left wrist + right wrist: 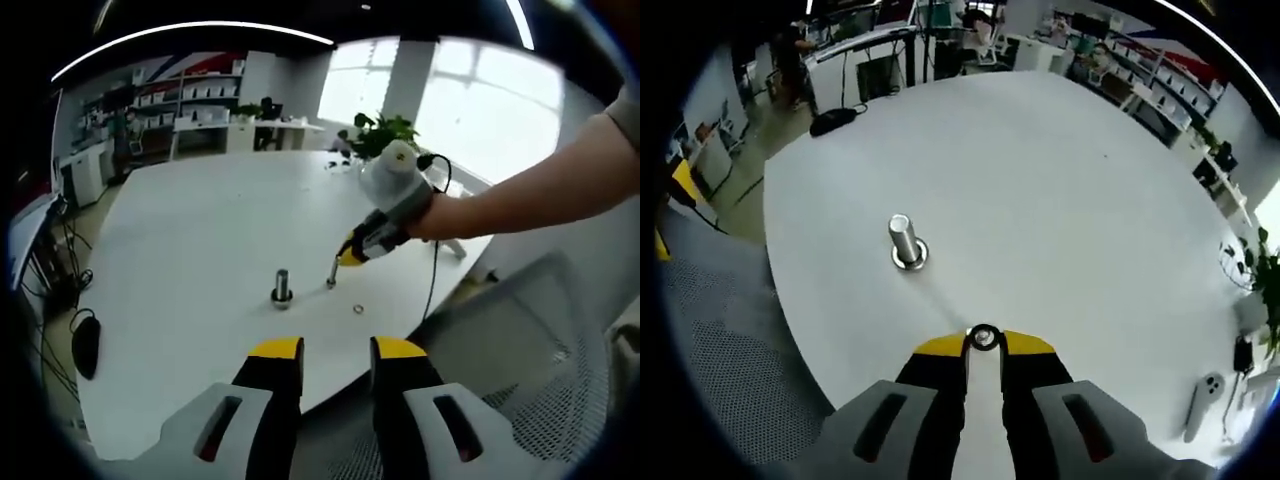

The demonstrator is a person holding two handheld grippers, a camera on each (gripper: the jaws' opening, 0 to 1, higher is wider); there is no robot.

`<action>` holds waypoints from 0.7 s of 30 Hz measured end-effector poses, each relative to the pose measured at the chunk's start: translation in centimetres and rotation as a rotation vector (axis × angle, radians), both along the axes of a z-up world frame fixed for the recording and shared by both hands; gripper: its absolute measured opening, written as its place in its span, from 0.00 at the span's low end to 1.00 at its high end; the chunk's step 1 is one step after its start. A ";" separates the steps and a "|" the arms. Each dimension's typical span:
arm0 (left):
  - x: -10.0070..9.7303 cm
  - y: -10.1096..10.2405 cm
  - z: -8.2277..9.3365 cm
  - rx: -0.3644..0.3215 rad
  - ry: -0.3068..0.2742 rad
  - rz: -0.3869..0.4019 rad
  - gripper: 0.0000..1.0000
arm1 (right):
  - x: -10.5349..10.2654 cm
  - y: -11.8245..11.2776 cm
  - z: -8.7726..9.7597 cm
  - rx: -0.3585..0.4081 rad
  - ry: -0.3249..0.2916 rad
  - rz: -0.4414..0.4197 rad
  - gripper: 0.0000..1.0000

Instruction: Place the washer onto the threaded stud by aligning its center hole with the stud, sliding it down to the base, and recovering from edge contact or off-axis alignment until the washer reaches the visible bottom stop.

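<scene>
Through the left gripper view, my left gripper (336, 352) hangs over the near edge of the round white table (200, 250), its yellow-tipped jaws apart with nothing between them. The short threaded steel stud (282, 286) stands upright on its flat base. Just beside it, the right gripper (347, 256) reaches in from the right, tips angled down to the tabletop. A second small metal ring (357, 309) lies loose near the table edge.

In the right gripper view, those jaws are pinched narrow on the small silver washer (983, 338), gripped at the tips. The stud (905, 242) sits ahead and left, apart from the washer.

I judge the risk is a tilted washer catching the stud's top thread or slipping out. I cannot tell whether the washer's hole is level.
</scene>
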State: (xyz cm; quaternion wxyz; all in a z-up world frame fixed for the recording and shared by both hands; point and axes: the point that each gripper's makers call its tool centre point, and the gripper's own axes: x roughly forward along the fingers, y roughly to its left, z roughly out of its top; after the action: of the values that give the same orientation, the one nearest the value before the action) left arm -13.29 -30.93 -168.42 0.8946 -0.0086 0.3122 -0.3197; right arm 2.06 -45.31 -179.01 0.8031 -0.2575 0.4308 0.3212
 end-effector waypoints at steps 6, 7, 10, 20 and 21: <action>0.0 0.0 0.0 -0.002 0.001 0.000 0.24 | 0.1 0.1 -0.2 -0.012 0.002 0.019 0.14; 0.0 0.0 0.0 -0.001 0.000 0.000 0.24 | 0.1 0.1 -0.2 -0.013 0.001 0.020 0.14; 0.0 0.0 0.0 -0.002 -0.001 0.001 0.24 | 0.2 0.2 -0.5 -0.021 0.005 0.033 0.14; 0.0 0.0 -0.1 0.004 0.007 0.002 0.24 | 0.7 0.2 -1.8 -0.054 0.043 0.056 0.14; -0.1 0.1 -0.2 0.005 0.010 0.003 0.24 | 0.8 0.1 -2.2 -0.057 0.050 0.055 0.14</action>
State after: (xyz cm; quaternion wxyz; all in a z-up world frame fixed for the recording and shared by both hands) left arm -13.35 -30.88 -168.62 0.8935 -0.0083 0.3173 -0.3175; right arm 2.89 -45.20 -181.18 0.7752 -0.2839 0.4527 0.3369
